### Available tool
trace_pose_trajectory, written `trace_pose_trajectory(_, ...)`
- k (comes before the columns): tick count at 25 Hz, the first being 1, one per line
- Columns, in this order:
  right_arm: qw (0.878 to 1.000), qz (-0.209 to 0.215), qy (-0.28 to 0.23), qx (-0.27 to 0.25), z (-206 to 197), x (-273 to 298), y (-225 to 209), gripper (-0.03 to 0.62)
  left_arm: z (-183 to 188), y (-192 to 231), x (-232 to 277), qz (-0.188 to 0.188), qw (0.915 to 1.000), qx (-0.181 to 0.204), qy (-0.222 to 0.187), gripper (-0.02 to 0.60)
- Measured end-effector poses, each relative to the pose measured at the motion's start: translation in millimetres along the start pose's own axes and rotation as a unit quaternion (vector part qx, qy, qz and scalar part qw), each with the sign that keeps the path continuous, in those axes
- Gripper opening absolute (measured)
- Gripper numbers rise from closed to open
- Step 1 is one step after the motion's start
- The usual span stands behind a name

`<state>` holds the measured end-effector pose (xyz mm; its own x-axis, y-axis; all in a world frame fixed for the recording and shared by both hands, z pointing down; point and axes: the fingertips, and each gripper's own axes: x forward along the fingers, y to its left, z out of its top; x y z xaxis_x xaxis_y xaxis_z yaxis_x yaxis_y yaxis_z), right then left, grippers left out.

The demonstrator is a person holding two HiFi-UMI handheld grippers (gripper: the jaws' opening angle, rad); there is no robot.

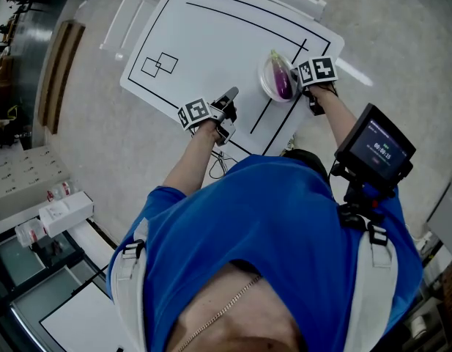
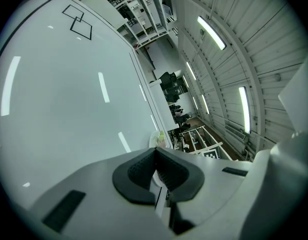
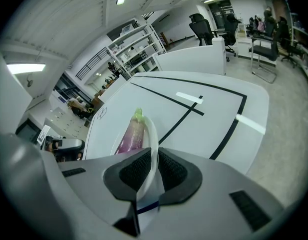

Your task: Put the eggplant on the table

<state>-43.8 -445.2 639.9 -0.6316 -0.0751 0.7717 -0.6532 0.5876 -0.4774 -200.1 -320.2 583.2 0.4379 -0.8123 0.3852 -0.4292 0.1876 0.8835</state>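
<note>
On the floor at the far left sits a white box. Next comes the big white tabletop with black lines on it. Two little squares are drawn near its left side, and they overlap. A white chair stands just beside the tabletop's left edge.

The left gripper is over the near edge of the tabletop. Its fingers are pressed together and there is nothing between them. The tabletop under it is bare.

Further right, long black lines cross each other. A white plate is over that part of the tabletop. The eggplant lies in the plate. It is purple with a green end, and the green end points away from the person. I cannot tell if the plate sits on the tabletop or is held a bit above it.

The right gripper has the near rim of the plate. Its fingers are squeezed on that rim, one on each side.

At the far right, a small black screen sticks up in front of the person's blue shirt. Nothing lies between the two grippers.
</note>
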Motion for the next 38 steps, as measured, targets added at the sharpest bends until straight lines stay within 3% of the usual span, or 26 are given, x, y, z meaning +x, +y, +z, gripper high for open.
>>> trace_pose_trajectory(12, 0.999, -0.008, -0.045, 0.006, 9.6, -10.1, -6.2, 0.044, 4.7, 2.4, 2.0, -0.002, 1.0000, -0.004, -0.006, 0.008)
trace_pose_trajectory(20, 0.993, -0.019, -0.107, 0.039, 4.9, -41.9, -4.4, 0.043, 4.3, -10.5, 4.0, -0.025, 0.9995, 0.018, 0.001, 0.008)
trace_pose_trajectory(24, 0.989, -0.018, -0.137, 0.051, -8.0, -66.0, 8.4, 0.037, -3.4, -21.2, -4.5, -0.036, 0.9989, 0.031, 0.006, 0.008)
trace_pose_trajectory(26, 0.987, -0.023, -0.148, 0.057, -16.6, -76.2, 13.5, 0.003, -6.5, -25.9, -9.2, -0.040, 0.9984, 0.039, 0.006, 0.008)
trace_pose_trajectory(38, 0.966, -0.018, -0.245, 0.080, -53.4, -141.3, 53.8, 0.003, -18.4, -52.7, -22.0, -0.070, 0.9932, 0.093, 0.009, 0.008)
